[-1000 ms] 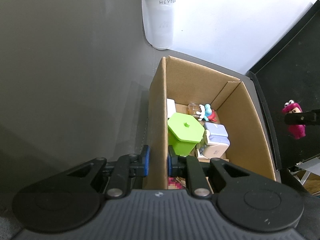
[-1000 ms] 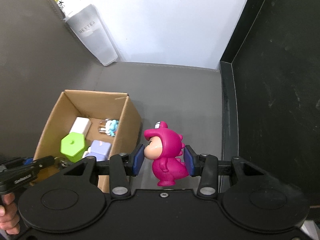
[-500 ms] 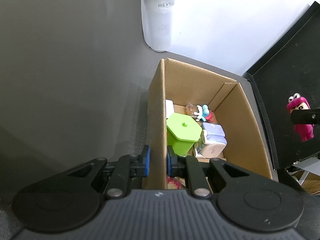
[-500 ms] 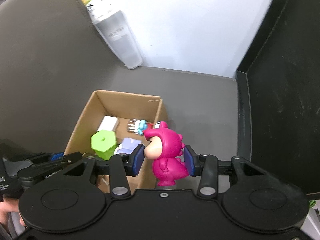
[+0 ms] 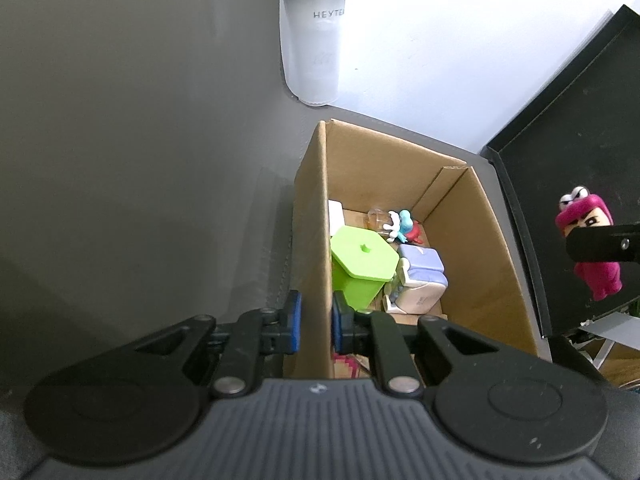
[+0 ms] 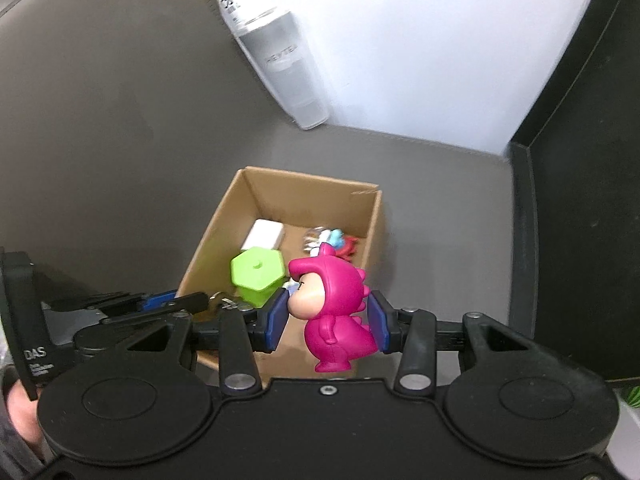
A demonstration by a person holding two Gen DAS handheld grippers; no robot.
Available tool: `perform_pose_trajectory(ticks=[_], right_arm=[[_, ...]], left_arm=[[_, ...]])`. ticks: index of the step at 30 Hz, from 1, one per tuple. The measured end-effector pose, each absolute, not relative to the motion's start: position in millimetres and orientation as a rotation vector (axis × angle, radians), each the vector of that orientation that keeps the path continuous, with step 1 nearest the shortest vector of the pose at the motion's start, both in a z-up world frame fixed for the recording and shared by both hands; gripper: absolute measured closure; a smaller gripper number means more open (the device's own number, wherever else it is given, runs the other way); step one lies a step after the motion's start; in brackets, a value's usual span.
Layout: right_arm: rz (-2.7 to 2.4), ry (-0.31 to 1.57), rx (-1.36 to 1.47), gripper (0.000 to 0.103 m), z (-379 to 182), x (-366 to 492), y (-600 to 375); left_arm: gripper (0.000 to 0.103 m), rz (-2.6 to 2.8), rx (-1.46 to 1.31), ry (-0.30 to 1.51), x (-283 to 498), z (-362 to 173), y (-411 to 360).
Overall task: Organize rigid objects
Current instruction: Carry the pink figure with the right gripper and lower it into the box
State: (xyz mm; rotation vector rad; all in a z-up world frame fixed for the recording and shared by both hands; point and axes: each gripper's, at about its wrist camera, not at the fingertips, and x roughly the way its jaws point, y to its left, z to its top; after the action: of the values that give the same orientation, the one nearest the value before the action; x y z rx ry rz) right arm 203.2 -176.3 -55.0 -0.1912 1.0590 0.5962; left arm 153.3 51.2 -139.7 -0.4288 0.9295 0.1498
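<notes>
My right gripper (image 6: 328,322) is shut on a magenta dinosaur figure (image 6: 334,312) and holds it in the air above the near right part of an open cardboard box (image 6: 236,196). The figure also shows at the right edge of the left wrist view (image 5: 592,248). My left gripper (image 5: 316,322) is shut on the box's left wall (image 5: 312,240). Inside the box lie a green hexagonal container (image 5: 362,266), a lavender and white toy (image 5: 420,280), a white block (image 6: 264,234) and a small blue and red figure (image 5: 404,224).
A tall translucent bottle (image 5: 312,36) stands behind the box against the white wall. A black panel (image 6: 580,208) rises at the right. The surface (image 5: 140,160) is dark grey.
My right gripper has carried the magenta figure left and up, from beside the box to over its opening. My left gripper has kept its hold on the box wall.
</notes>
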Motion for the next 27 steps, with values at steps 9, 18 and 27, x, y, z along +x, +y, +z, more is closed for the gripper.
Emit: perform_pose_trajectory(ticks=[9,18,27], right_arm=[[0.627,1.111,-0.191,0.06,-69.2,197.9,-156.6],[0.618,1.172,-0.203,0.06,-95.3,196.2,-139.5],[0.593,1.212,-0.238,0.06,-115.5,199.9,-130.7]], left_arm=[[0.089,0.146,-0.432,0.926,152.3,-139.7,51.6],[0.089,0.141,-0.444,0.925,151.0,-138.3,55.0],[0.089,0.137,-0.454,0.926,150.1,-137.4,57.1]])
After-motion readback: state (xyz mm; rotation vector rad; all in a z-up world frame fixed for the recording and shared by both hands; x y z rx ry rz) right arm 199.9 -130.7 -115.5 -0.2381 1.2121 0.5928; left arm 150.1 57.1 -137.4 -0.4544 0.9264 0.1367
